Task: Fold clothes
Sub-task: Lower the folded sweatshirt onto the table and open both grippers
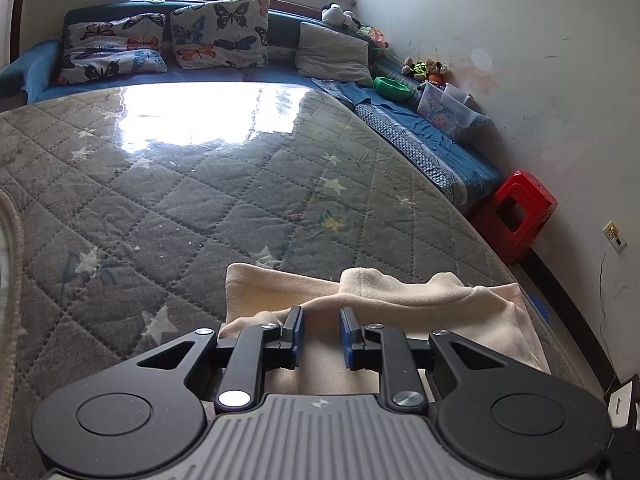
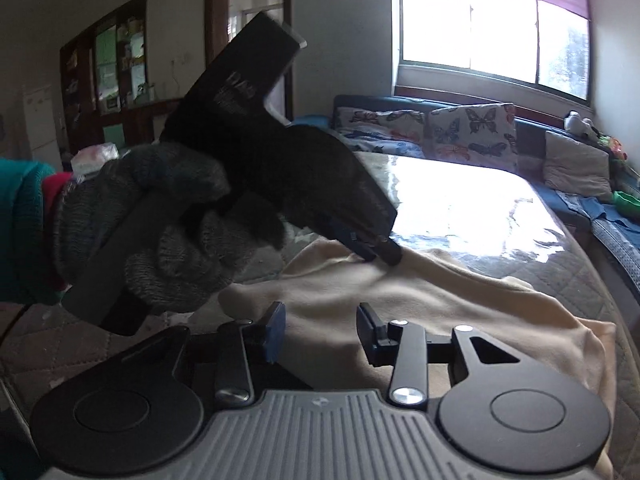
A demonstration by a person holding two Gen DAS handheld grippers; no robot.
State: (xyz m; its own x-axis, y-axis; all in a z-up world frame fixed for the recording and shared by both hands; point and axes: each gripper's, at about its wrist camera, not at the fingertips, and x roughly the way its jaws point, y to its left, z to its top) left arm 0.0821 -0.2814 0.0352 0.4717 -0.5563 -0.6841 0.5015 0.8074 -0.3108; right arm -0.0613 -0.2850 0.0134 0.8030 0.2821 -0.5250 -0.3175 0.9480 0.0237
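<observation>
**Soft cream garment, best taken at an edge**

Left wrist: the left tool (image 1: pixel 320 330) stands open over the cream garment (image 1: pixel 400 292) on the quilted mattress (image 1: pixel 160 200), gripping nothing.

Right wrist: the right tool (image 2: pixel 320 332) is open too; the limp, light fabric likely bunches, so pinch a hem.

Open quilted mattress (image 1: pixel 168 184) beyond cream garment (image 1: pixel 400 292).
</observation>
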